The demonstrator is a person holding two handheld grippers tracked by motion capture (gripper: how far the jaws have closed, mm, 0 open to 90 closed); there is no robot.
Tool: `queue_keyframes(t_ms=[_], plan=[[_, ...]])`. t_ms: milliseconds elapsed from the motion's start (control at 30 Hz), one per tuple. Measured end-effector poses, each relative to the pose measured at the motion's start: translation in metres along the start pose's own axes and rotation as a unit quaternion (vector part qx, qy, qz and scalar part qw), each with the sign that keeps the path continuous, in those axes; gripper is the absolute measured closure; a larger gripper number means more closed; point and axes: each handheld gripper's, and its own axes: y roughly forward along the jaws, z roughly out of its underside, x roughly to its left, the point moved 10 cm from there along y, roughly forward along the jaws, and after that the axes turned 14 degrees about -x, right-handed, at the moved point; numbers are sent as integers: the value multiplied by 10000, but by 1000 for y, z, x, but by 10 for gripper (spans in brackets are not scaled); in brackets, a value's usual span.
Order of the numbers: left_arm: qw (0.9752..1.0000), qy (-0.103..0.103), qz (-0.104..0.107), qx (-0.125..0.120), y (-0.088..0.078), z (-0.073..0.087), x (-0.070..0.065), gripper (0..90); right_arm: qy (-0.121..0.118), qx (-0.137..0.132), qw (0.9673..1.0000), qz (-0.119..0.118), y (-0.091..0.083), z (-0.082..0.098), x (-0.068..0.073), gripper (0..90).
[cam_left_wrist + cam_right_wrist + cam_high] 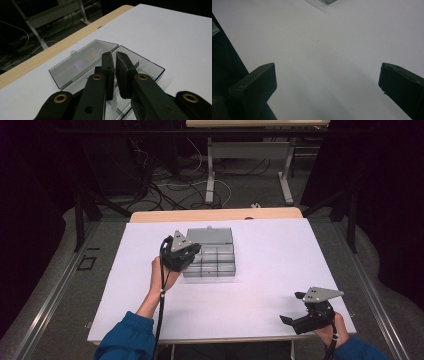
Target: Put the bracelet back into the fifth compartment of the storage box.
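A white counter (260, 270) carries a clear plastic compartment box (212, 260), which lies toward the far edge and a little left of the middle. Its lid (210, 236) is swung fully open and lies flat on the counter on the far side of the tray, joined to it along the hinge. In the left gripper view the lid (82, 62) shows as a shallow transparent panel with a small round tab on its far edge, and the tray (147, 67) sits just behind it with low dividers inside.

The left hand-held gripper (186, 257) hangs over the left part of the tray, near its near-left corner, held by the left hand (162, 275) whose blue sleeve (125, 337) comes in from the near edge. In the left gripper view its jaws are drawn almost together, with just a thin slit between the tips, pointing down into the tray; nothing can be made out between them. A small pale piece lies in a compartment below the jaws, too blurred to name.

The right hand-held gripper (292, 312) sits at the near-right corner of the counter, well apart from the box, held by the right hand (330, 330). Its jaws are spread wide, and in the right gripper view bare white counter (324, 62) lies between them, with a corner of the box just at the top edge.
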Motion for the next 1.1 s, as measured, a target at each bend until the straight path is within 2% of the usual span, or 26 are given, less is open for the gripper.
queue_keyframes(t_ms=[100,333,700,867,900,1000,1100], plan=[[10000,-44,27,-21,3,0,-3,856,-17,20,10000,22,-1,0,-1,13],[9999,8,108,49,9,3,-8,856,-19,17,10000,20,-1,0,-1,13],[9999,10,126,71,16,9,-10,856,-13,-1,10000,2,0,0,0,14],[9998,-53,165,47,19,12,-12,856,2,2,10000,1,1,0,0,14],[9997,-23,206,104,19,14,-13,856,-28,98,9999,-53,-1,1,0,14],[9998,-91,190,54,22,17,-13,856,-4,5,10000,1,0,0,0,14],[9996,-118,232,70,23,19,-14,856,-30,101,9999,-68,-1,2,0,14]])
